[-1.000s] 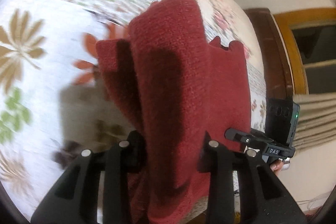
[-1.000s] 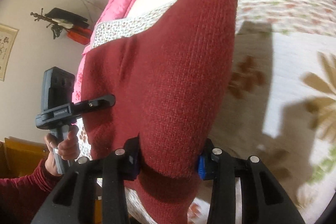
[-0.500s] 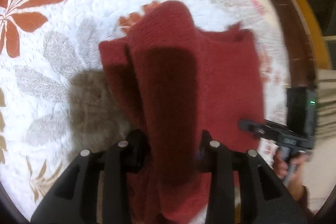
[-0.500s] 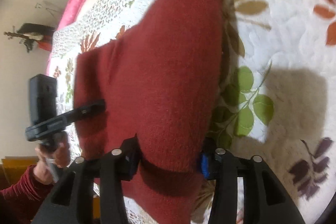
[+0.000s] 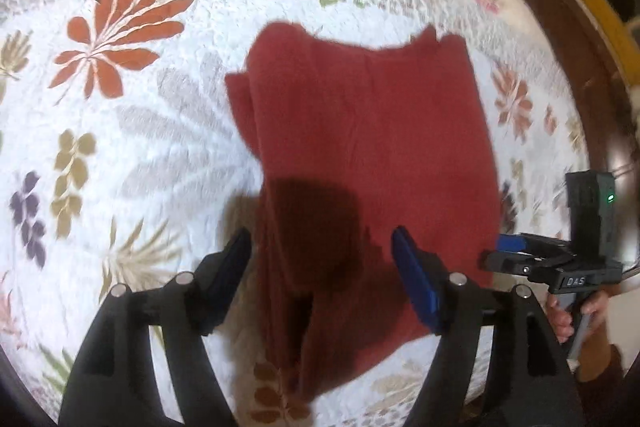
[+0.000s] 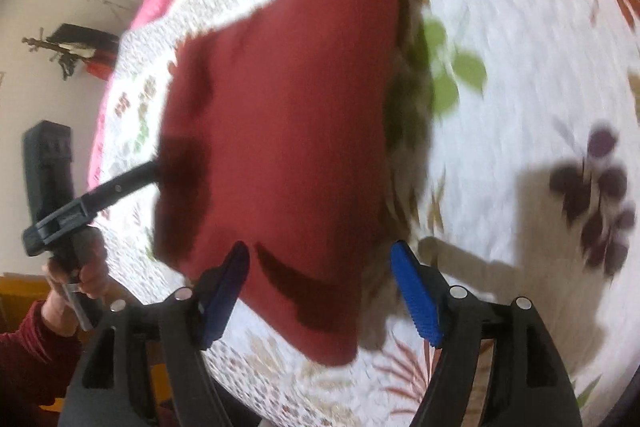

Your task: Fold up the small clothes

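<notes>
**On the bed, a red knit lies folded and both grippers stand free**

Across the flowered quilt (image 5: 168,131) the red sweater (image 5: 368,147) lies in a folded block, several layers showing along its left edge in the left wrist view; it rests near the foot of the bed, its near end close to the mattress edge; the left gripper (image 5: 322,259) hangs over that near end with jaws spread wide and nothing between them; the right gripper (image 6: 320,267) also has its jaws wide apart, holding nothing, just off the sweater's nearest corner. Judging by the stacked layers, this garment's fold looks largely done; whether another fold or a tidying press remains I cannot tell, and no other clothes show. Room is generous to the left and far side, where the quilt is bare; the tight spots are the near mattress edge and the dark wooden frame (image 5: 560,39) on the right; the two grippers sit near each other across the sweater.
</notes>
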